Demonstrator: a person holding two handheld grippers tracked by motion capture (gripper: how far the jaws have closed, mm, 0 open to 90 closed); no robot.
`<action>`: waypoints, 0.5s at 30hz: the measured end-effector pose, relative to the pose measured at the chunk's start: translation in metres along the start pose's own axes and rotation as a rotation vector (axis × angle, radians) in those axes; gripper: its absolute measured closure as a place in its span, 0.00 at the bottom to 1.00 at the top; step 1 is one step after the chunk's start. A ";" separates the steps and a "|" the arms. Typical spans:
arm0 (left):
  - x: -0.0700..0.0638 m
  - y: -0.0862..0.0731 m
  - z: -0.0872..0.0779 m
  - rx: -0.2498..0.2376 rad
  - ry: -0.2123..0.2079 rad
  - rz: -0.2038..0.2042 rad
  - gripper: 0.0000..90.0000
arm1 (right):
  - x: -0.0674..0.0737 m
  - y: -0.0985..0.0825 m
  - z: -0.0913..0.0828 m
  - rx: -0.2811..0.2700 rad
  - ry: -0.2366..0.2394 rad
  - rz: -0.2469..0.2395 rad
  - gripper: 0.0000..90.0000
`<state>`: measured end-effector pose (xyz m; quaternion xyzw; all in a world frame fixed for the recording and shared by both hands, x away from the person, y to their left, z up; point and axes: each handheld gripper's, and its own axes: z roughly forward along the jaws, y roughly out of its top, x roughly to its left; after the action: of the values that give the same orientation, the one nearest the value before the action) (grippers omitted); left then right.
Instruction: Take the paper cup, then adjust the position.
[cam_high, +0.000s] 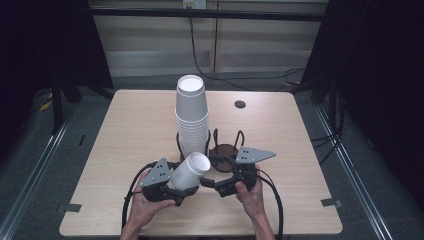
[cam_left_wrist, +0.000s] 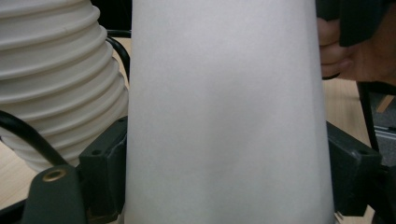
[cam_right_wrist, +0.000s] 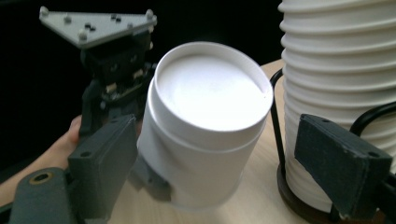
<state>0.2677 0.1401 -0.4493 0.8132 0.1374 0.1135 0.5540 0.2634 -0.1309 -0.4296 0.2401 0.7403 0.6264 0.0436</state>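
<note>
The left gripper (cam_high: 186, 186), low and left of centre in the high view, had its jaws clamped on a single white paper cup (cam_high: 190, 172), which lay tilted with its closed base pointing up and right. The right gripper (cam_high: 209, 183), just right of it, stood with its jaws spread wide, one on each side of that cup's base, not pressing it. Behind, a tall stack of white paper cups (cam_high: 191, 112) stood in a black wire holder (cam_high: 223, 150) on the light wooden table (cam_high: 130, 130).
</note>
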 end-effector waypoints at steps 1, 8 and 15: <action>0.001 0.000 -0.001 0.003 -0.005 -0.003 0.20 | 0.000 0.000 -0.001 0.009 -0.001 -0.001 0.14; 0.004 0.005 -0.001 0.078 -0.017 0.018 0.20 | -0.001 0.003 -0.008 0.094 0.027 -0.020 0.14; 0.007 0.008 0.001 0.148 -0.035 0.044 0.20 | -0.006 0.003 -0.009 0.203 0.007 -0.047 0.15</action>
<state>0.2749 0.1390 -0.4416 0.8565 0.1180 0.1008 0.4922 0.2661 -0.1414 -0.4262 0.2236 0.8054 0.5480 0.0313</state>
